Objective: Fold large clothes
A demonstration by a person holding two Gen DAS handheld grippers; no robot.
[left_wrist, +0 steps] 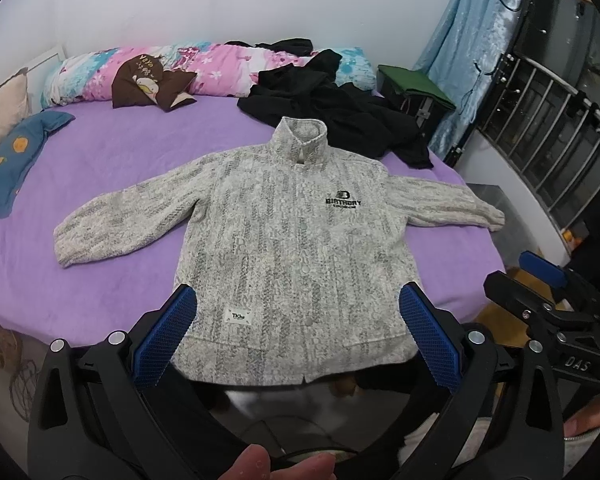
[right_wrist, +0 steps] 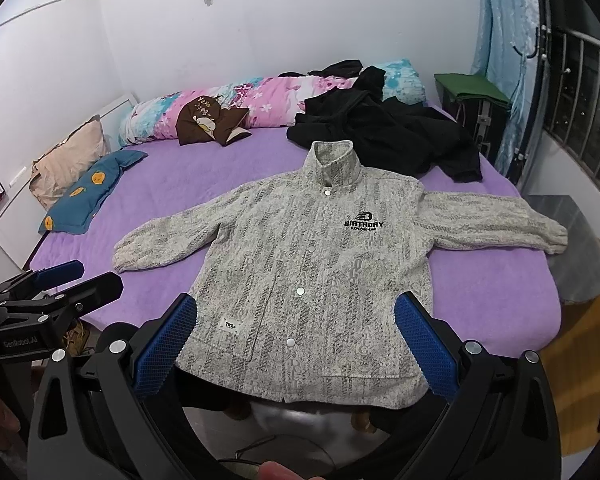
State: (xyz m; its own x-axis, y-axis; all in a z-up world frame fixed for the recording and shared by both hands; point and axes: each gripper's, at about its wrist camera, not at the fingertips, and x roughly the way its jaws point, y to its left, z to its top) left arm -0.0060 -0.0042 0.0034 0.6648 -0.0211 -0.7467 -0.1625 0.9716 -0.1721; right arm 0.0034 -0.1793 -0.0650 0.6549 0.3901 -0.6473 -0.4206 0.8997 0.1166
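A grey patterned jacket (left_wrist: 292, 232) lies front up and buttoned on the purple bed (left_wrist: 112, 160), collar toward the far side and both sleeves spread out sideways. Its hem reaches the bed's near edge. My left gripper (left_wrist: 296, 286) is open, held above the hem with nothing between its blue pads (left_wrist: 164, 336). My right gripper (right_wrist: 296, 296) is open as well, over the same hem of the jacket (right_wrist: 320, 264). Each gripper shows in the other's view: the right gripper (left_wrist: 536, 280) at the right, the left gripper (right_wrist: 84, 278) at the left. A fingertip shows at the bottom of both views.
A heap of black clothes (left_wrist: 340, 112) lies just behind the collar. A floral quilt (left_wrist: 220, 68), a brown cushion (left_wrist: 148, 84) and a blue pillow (left_wrist: 12, 160) sit along the far and left sides. A green-topped box (left_wrist: 416, 88) and window bars (left_wrist: 548, 120) are at the right.
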